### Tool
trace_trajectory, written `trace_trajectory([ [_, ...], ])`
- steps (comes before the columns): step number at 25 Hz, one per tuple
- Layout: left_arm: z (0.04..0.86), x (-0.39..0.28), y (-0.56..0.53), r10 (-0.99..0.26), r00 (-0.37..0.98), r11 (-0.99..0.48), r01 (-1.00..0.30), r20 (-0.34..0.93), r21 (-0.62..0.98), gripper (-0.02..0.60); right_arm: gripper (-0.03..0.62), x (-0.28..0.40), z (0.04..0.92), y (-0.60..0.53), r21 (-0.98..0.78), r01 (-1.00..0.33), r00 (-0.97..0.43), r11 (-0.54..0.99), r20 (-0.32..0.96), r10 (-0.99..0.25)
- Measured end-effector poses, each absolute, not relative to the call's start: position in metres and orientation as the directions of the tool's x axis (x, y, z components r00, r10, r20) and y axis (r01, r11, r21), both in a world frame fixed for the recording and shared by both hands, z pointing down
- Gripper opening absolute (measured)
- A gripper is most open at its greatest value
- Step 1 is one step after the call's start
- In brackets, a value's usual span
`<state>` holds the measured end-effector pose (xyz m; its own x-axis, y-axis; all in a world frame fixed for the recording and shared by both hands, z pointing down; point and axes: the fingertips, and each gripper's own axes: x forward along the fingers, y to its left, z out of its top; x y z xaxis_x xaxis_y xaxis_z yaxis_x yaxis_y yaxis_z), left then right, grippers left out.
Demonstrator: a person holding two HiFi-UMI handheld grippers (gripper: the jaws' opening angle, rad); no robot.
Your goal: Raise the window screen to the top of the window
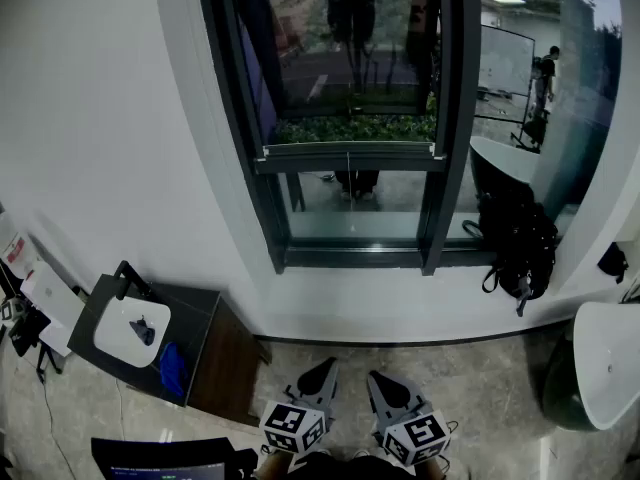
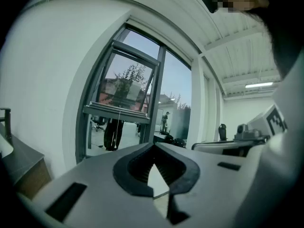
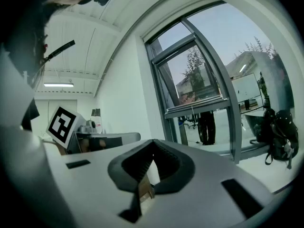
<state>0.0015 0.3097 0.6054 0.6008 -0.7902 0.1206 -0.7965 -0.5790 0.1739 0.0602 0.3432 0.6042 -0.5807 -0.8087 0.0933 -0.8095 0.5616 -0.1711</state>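
Note:
The dark-framed window [image 1: 440,118] stands in the white wall ahead of me. Its screen's bottom bar [image 1: 350,156] lies across the window at about mid-height, and a thin cord [image 1: 348,165] hangs from its middle. That bar also shows in the left gripper view [image 2: 118,112] and the right gripper view [image 3: 197,107]. My left gripper [image 1: 326,367] and right gripper [image 1: 375,376] are side by side low in the head view, well short of the window. Both are shut with their tips together, and neither holds anything.
A dark cabinet [image 1: 215,343] with a white basin [image 1: 130,328] stands against the wall at the left. A black backpack [image 1: 520,243] leans by the window's right foot. A white rounded tub [image 1: 610,363] is at the right edge. A dark screen [image 1: 160,458] sits at bottom left.

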Motion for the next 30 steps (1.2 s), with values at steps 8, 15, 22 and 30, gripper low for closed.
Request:
trace_trajectory([
  [8,0.595,0.021,0.253,-0.809,0.581,-0.568,-0.812,0.088,0.136,0.002,0.009,0.086,0.599,0.3,-0.142,-0.81,-0.584,0.57,0.099,-0.806],
  [15,0.594,0.018,0.178,-0.81,0.581,-0.57,-0.812,0.081,0.121,0.002,0.009,0.089,0.605,0.232,-0.139,-0.81,-0.583,0.57,0.082,-0.808],
  [22,0.594,0.009,0.067,-0.782,0.618,-0.607,-0.785,0.079,0.123,0.002,0.009,0.079,0.597,0.122,-0.206,-0.812,-0.57,0.546,0.082,-0.818],
  [30,0.575,-0.024,-0.073,-0.726,0.685,-0.674,-0.726,0.061,0.134,0.002,0.009,0.05,0.568,-0.029,-0.175,-0.848,-0.514,0.5,0.05,-0.856],
])
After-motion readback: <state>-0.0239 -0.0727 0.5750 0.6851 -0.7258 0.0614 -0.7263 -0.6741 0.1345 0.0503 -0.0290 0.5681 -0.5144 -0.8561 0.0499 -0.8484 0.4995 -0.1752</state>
